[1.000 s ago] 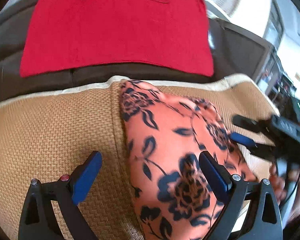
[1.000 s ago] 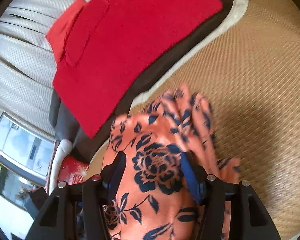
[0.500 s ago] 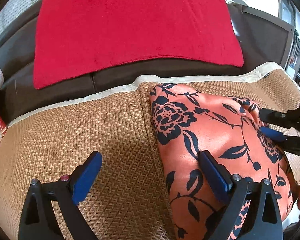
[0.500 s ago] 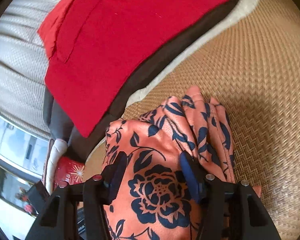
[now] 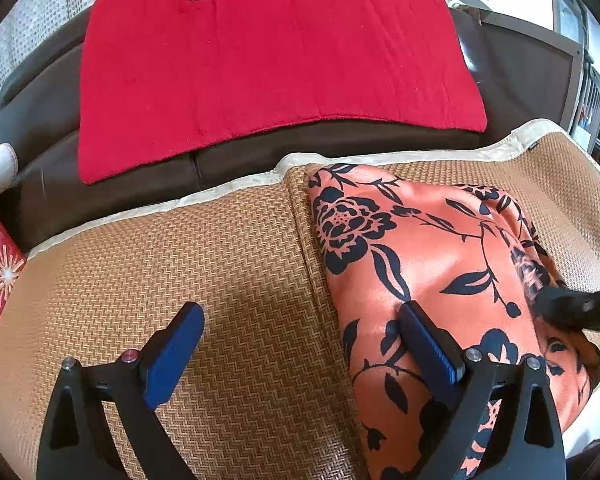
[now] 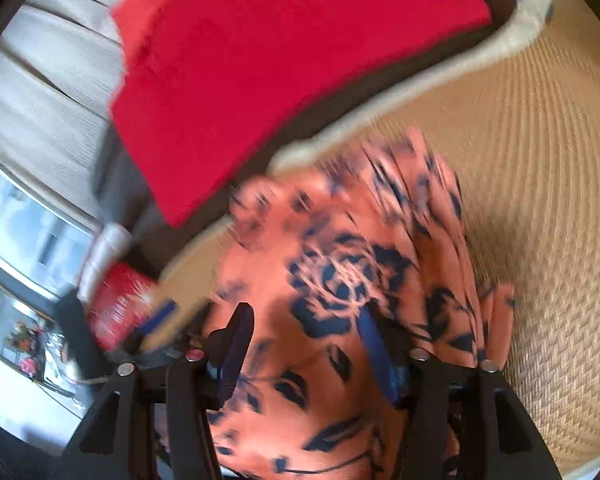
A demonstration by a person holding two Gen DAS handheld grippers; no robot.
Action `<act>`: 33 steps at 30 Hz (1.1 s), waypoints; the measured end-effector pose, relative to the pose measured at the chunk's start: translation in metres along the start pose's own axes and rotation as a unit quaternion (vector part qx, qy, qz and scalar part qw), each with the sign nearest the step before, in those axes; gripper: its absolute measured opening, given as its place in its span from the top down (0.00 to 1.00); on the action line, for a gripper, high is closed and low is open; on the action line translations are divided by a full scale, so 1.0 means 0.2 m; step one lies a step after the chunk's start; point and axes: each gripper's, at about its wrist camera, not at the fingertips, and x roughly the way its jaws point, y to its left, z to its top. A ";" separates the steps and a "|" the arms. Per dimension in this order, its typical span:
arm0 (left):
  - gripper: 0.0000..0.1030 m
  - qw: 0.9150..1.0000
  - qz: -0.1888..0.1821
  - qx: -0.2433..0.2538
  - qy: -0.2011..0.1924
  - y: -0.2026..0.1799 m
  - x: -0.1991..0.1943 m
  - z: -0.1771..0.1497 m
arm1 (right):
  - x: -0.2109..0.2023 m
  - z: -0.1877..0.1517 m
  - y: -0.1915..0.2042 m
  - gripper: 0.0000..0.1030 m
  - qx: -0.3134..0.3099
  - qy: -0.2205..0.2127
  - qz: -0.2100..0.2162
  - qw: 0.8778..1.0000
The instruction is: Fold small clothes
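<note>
Jaws of the left gripper stand wide, holding nothing; those of the right gripper are closing around the orange floral garment lying on the woven mat.

Left wrist view sharp, bright daylight, fisheye vignette at rim; right wrist view motion-blurred throughout, window glare at 9 o'clock.

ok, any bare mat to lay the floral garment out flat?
Yes: the woven mat is bare left of the floral garment, up to its cream trim. The right side is crowded: garment plus right gripper. Red cloth covers the backrest.
</note>
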 end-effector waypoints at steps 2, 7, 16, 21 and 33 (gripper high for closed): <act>0.05 1.000 0.006 0.005 -0.004 -0.01 -0.01 -0.01 | 0.02 0.01 -0.04 0.51 0.019 0.006 0.009 1.000; 0.05 1.000 0.011 0.014 -0.008 -0.03 -0.02 -0.01 | -0.01 0.01 -0.09 0.51 0.035 0.011 0.031 0.999; 0.05 1.000 0.016 0.018 -0.011 -0.04 -0.02 -0.01 | -0.01 0.01 -0.11 0.51 0.034 0.016 0.034 0.999; 0.05 1.000 0.017 0.020 -0.012 -0.04 -0.03 -0.01 | 0.02 0.02 -0.11 0.51 0.035 0.015 0.034 0.999; 0.05 0.999 0.027 0.027 -0.017 -0.03 -0.10 -0.07 | 0.02 0.00 -0.10 0.51 0.030 0.011 0.033 0.999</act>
